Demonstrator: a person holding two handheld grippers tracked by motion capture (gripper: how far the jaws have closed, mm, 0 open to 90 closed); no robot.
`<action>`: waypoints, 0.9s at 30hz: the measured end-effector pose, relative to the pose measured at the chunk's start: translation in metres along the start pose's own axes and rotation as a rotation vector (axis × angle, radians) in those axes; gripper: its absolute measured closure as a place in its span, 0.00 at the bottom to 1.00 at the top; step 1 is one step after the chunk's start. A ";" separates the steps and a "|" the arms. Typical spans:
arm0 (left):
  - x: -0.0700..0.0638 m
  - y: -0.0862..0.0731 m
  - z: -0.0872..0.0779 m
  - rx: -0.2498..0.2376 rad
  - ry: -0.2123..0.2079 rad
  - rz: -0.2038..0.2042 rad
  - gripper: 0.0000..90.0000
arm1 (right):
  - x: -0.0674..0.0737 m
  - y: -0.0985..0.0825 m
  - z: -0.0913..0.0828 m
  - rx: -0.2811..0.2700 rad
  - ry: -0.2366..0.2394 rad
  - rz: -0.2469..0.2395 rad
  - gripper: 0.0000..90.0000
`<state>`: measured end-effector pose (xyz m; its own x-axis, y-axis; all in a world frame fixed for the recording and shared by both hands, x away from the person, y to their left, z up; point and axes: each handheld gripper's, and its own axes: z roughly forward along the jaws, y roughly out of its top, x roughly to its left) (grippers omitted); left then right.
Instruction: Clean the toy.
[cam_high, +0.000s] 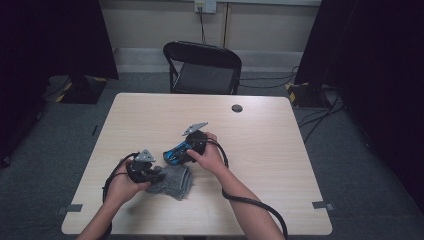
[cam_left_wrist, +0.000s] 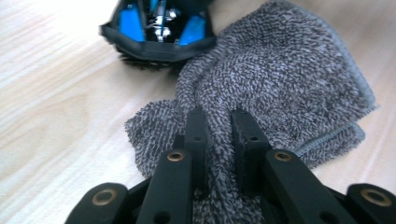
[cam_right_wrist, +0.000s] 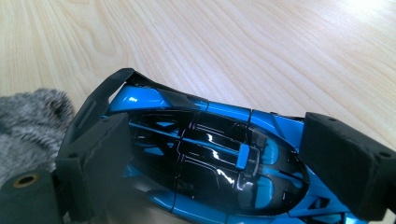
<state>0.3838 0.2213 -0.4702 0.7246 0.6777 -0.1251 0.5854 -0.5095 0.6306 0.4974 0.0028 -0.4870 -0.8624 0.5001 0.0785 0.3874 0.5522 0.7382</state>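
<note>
A blue and black toy car (cam_right_wrist: 210, 158) sits on the table with my right gripper (cam_right_wrist: 219, 168) shut on it, one jaw on each side of its body. In the high view the right gripper (cam_high: 186, 149) holds the car (cam_high: 171, 156) near the table's middle. Just in front of it lies a crumpled grey towel (cam_high: 174, 181). My left gripper (cam_high: 159, 175) is shut on the towel's near edge. A fold of the towel (cam_left_wrist: 280, 70) is pinched between the left gripper's (cam_left_wrist: 219, 137) jaws, and the car's rear (cam_left_wrist: 156, 32) stands just beyond the towel.
The light wooden table (cam_high: 280, 165) carries a small dark round disc (cam_high: 237, 108) near its far edge. A black folding chair (cam_high: 202, 67) stands behind the table. Cables trail from both grippers across the near edge.
</note>
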 end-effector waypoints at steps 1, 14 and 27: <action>0.001 0.000 0.000 0.001 -0.001 -0.005 0.87 | 0.000 0.000 0.000 -0.001 0.000 0.000 0.10; 0.021 0.000 -0.005 0.007 0.049 -0.038 0.87 | 0.000 -0.001 0.000 -0.006 0.001 -0.003 0.10; 0.047 -0.006 -0.016 -0.004 0.135 -0.114 0.87 | 0.000 0.000 0.000 -0.005 0.002 -0.006 0.10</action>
<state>0.4082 0.2648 -0.4675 0.5977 0.7964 -0.0921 0.6594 -0.4230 0.6215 0.4976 0.0024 -0.4874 -0.8652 0.4956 0.0755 0.3809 0.5518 0.7419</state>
